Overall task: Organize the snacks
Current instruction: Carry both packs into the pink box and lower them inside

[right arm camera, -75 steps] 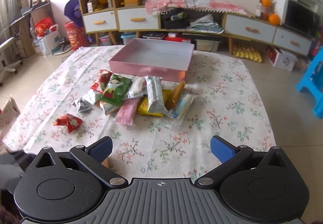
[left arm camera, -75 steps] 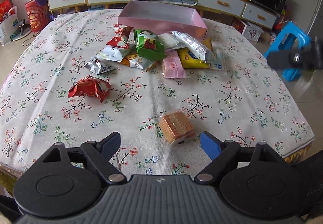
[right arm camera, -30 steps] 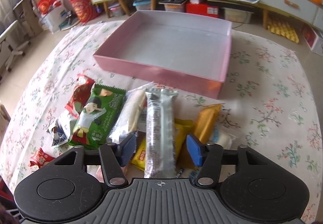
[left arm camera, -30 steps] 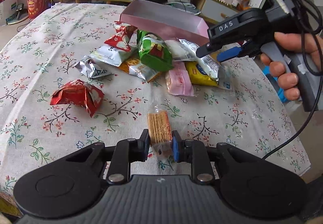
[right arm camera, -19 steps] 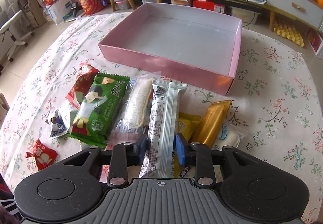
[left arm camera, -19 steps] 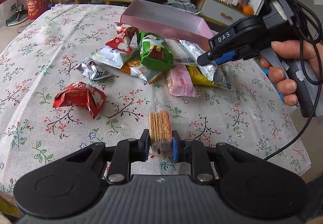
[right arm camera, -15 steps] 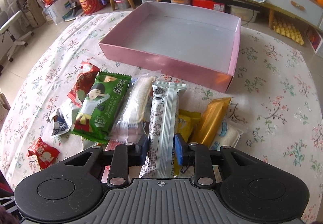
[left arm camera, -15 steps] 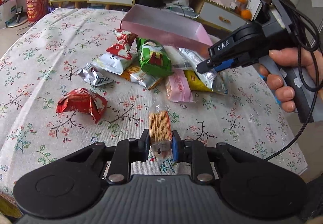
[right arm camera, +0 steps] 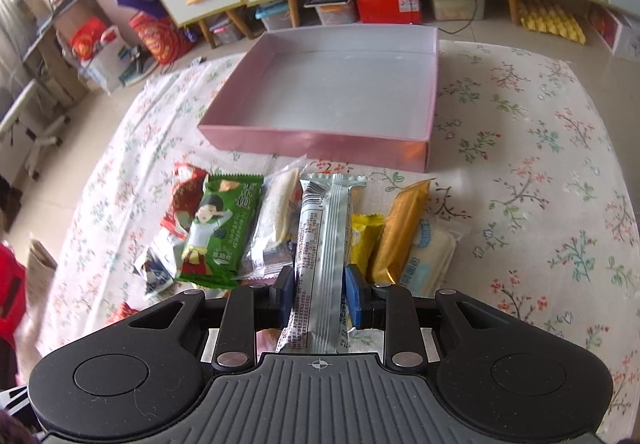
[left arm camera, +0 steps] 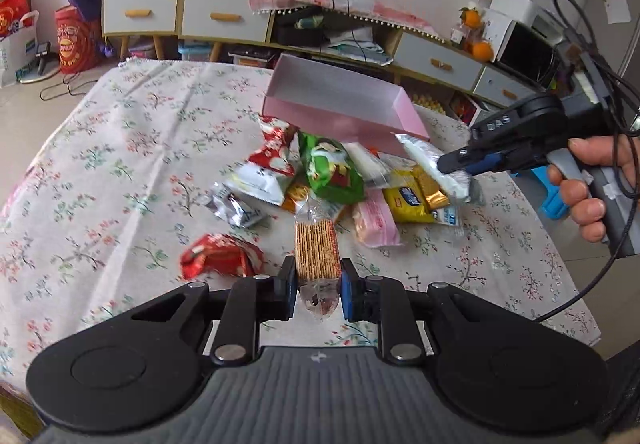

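Crackers (left arm camera: 317, 249), brittle in thin film, sit pinched at the pack's end by the left gripper (left arm camera: 318, 290); right gripper (right arm camera: 320, 294) clamps the light, crinkly silver bar (right arm camera: 322, 244) near one end.

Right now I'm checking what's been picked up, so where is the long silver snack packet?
The silver snack packet is clamped in the right hand-held gripper, lifted over the snack pile, with the green packet on its left and the pink box beyond.
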